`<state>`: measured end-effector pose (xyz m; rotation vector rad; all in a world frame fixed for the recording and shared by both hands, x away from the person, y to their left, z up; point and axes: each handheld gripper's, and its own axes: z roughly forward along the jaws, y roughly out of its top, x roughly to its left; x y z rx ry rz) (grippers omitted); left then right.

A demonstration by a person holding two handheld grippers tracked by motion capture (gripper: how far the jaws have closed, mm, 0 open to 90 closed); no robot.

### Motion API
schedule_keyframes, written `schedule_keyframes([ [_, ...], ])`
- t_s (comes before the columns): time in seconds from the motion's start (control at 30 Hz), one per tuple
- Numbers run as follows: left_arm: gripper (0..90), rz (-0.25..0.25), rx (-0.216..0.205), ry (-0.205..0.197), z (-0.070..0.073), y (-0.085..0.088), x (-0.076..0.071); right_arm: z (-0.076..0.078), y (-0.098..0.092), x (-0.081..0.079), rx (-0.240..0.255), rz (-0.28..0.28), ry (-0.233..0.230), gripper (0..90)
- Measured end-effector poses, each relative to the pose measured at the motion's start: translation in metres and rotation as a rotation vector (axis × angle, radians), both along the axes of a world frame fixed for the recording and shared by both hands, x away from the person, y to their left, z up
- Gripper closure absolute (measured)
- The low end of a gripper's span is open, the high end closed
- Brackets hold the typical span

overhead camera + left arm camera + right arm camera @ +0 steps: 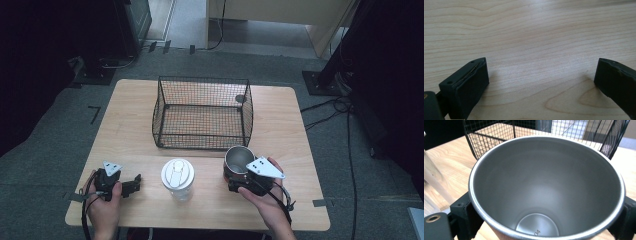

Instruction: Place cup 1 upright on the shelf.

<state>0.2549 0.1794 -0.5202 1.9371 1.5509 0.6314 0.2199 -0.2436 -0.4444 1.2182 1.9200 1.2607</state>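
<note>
Steel cup [546, 192], empty and open-mouthed, sits clamped in the right gripper [245, 181]; left gripper [131, 186] rests released.

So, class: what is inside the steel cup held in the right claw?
The steel cup is empty: bare grey walls and a round bottom with small printed digits. The nearest part of its bottom is hidden behind the rim.

Silver steel cup [239, 159], black wire basket [202, 113] — fine grid, white-lidded clear tumbler [177, 178], pale wood-grain table [135, 135]
</note>
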Motion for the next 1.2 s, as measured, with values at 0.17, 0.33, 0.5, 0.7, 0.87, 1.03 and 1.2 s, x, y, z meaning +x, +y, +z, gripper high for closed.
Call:
schedule_keyframes([
  [0.17, 0.2, 0.0, 0.0, 0.0, 0.0, 0.0, 0.0, 0.012, 0.002, 0.001, 0.008, 0.0, -0.038, 7.3],
  [0.33, 0.2, 0.0, 0.0, 0.0, 0.0, 0.0, 0.0, 0.023, 0.004, 0.001, 0.026, -0.003, -0.085, 7.3],
  [0.5, 0.2, 0.0, 0.0, -0.001, 0.0, 0.0, 0.0, 0.03, 0.006, 0.002, 0.043, -0.014, -0.114, 7.2],
  [0.7, 0.2, 0.001, -0.001, 0.0, 0.0, 0.0, 0.0, 0.039, 0.01, 0.004, 0.053, -0.014, -0.169, 7.3],
  [0.87, 0.2, 0.001, 0.0, -0.001, 0.0, 0.0, 0.0, 0.044, 0.013, 0.005, 0.073, -0.017, -0.211, 7.3],
  [1.03, 0.2, 0.002, -0.001, -0.001, 0.0, 0.0, 0.0, 0.047, 0.015, 0.008, 0.087, -0.032, -0.24, 7.3],
  [1.2, 0.2, 0.001, -0.002, -0.001, 0.0, 0.0, 0.0, 0.051, 0.017, 0.011, 0.095, -0.04, -0.27, 7.3],
])
